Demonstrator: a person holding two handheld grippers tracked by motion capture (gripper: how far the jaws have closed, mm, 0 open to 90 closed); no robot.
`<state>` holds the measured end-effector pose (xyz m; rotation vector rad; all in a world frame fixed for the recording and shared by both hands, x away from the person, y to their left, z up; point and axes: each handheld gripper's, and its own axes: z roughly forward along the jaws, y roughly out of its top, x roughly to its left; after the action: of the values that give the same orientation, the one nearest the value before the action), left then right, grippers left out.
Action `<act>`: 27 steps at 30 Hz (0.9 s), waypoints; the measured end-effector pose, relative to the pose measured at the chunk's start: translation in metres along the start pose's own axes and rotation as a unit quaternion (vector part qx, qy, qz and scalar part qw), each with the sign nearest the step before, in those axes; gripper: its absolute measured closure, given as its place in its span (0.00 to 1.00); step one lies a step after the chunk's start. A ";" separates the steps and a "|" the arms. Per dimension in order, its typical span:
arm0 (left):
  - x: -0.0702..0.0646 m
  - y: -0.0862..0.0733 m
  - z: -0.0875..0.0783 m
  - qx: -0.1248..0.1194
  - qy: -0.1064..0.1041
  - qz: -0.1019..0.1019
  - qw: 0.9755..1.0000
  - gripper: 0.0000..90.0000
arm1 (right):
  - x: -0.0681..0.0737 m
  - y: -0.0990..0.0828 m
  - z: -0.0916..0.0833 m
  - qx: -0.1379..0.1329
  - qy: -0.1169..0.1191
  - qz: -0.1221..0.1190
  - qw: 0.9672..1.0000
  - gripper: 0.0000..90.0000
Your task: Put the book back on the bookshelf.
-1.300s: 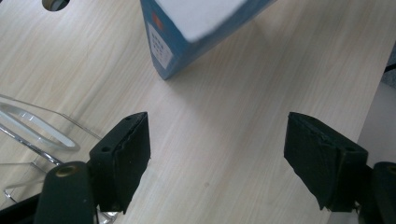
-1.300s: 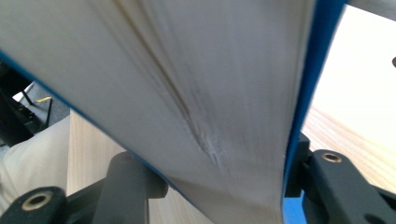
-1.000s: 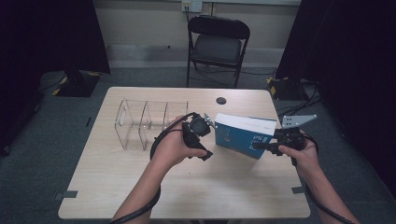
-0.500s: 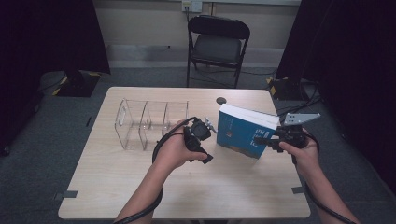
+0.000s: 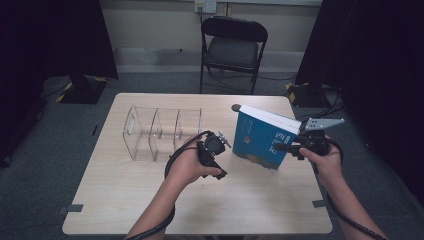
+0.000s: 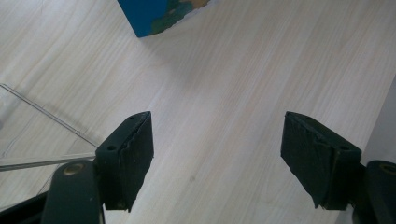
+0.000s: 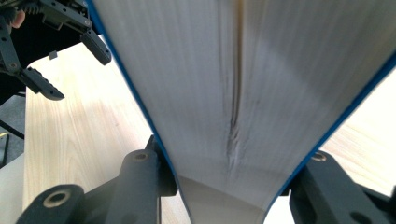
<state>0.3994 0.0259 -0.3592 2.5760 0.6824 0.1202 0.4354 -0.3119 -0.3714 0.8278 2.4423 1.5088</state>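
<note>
Tilting the blue book (image 5: pixel 260 140) up onto its lower edge, the right gripper (image 5: pixel 295 147) is clamping its page side, jaws having just been closing on it. Book's long axis is running away from that gripper toward the left gripper (image 5: pixel 216 156), spine end that way. Left gripper is hanging open, holding nothing, just beside the clear organizer (image 5: pixel 160 131). Next move likely calls for standing it upright, then slotting it in.

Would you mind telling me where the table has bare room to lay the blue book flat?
The near strip of the table, between the two forearms and the front edge, is bare. It is crowded further back: the clear divider rack, the left claw and the blue book sit close together.
</note>
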 end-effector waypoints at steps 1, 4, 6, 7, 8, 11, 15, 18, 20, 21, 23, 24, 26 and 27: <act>0.001 -0.001 0.002 -0.002 -0.003 -0.001 1.000 0.28 | 0.000 0.000 0.000 0.000 -0.001 -0.001 1.000 0.65; 0.001 -0.004 0.006 0.000 -0.005 -0.002 1.000 0.28 | -0.001 0.000 0.000 0.000 -0.001 -0.003 1.000 0.65; 0.001 -0.006 0.010 -0.003 -0.011 -0.013 1.000 0.28 | -0.001 0.001 0.000 0.003 -0.001 -0.004 1.000 0.65; 0.001 -0.006 0.010 -0.003 -0.011 -0.013 1.000 0.28 | -0.001 0.001 0.000 0.003 -0.001 -0.004 1.000 0.65; 0.001 -0.007 0.012 -0.001 -0.014 -0.012 1.000 0.28 | -0.001 0.002 0.000 0.006 -0.002 -0.004 1.000 0.65; 0.000 -0.009 0.014 -0.004 -0.008 -0.009 1.000 0.28 | -0.001 0.004 0.000 0.011 -0.008 -0.008 1.000 0.65; -0.001 -0.014 0.019 -0.010 -0.010 -0.008 1.000 0.29 | -0.001 0.007 -0.002 0.018 -0.017 -0.015 1.000 0.65; -0.001 -0.018 0.021 -0.016 -0.013 -0.014 1.000 0.28 | -0.001 0.009 -0.002 0.024 -0.015 -0.018 0.999 0.64; -0.001 -0.023 0.024 -0.019 -0.014 -0.018 1.000 0.28 | -0.001 0.010 -0.002 0.028 -0.015 -0.015 0.999 0.63; -0.002 -0.024 0.026 -0.017 -0.016 -0.019 1.000 0.28 | -0.001 0.011 -0.002 0.030 -0.015 -0.016 0.999 0.63; -0.002 -0.026 0.026 -0.015 -0.016 -0.018 1.000 0.28 | 0.000 0.013 -0.003 0.039 -0.019 -0.017 0.999 0.63; -0.002 -0.028 0.028 -0.017 -0.018 -0.018 1.000 0.29 | 0.000 0.015 -0.003 0.041 -0.018 -0.016 0.999 0.62; -0.002 -0.030 0.028 -0.018 -0.018 -0.018 1.000 0.29 | 0.001 0.018 -0.004 0.045 -0.017 -0.011 0.999 0.61; -0.002 -0.031 0.029 -0.021 -0.016 -0.017 1.000 0.29 | 0.001 0.020 -0.005 0.047 -0.018 -0.008 0.999 0.60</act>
<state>0.3893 0.0365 -0.3989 2.5198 0.7045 0.0797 0.4399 -0.3084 -0.3516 0.8423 2.5038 1.3702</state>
